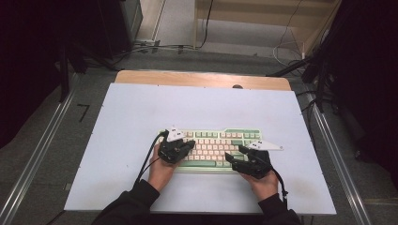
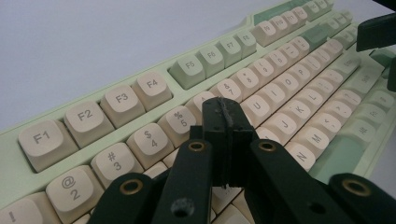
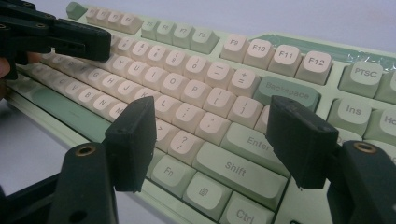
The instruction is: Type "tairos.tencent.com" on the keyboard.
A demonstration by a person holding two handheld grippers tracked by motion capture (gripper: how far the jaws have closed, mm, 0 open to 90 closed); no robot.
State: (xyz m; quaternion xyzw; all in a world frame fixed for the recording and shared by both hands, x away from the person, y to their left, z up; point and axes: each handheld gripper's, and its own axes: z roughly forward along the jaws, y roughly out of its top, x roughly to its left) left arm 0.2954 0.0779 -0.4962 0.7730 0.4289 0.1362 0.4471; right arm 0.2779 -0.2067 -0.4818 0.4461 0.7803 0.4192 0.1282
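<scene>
A person's two hands, in dark sleeves, hold a gripper each over a pale green keyboard (image 1: pixel 213 149) w/ cream keys, which lies near the middle of the white tabletop (image 1: pixel 122 122), a bit toward the near edge. The left gripper (image 1: pixel 190 145) sits over the keyboard's left end, jaws pressed together w/ nothing between them; in the left gripper view the closed tips (image 2: pixel 223 116) hang just above the number row, approx. by the 5 and 6 keys, though contact w/ a key can't be told. The right gripper (image 1: pixel 235 155) is at the keyboard's right half, near edge, jaws spread apart and holding nothing; in the right gripper view its two black pads (image 3: pixel 135 140) stand either side of the Enter and Shift keys, above them, not touching. The same view shows the left gripper (image 3: pixel 105 46) far off at upper left, over the letter rows. A black cable (image 1: pixel 146 164) trails from the left gripper back toward the person. A strip of bare wood (image 1: pixel 202 78) shows at the tabletop's far edge; cables run across the floor beyond.
</scene>
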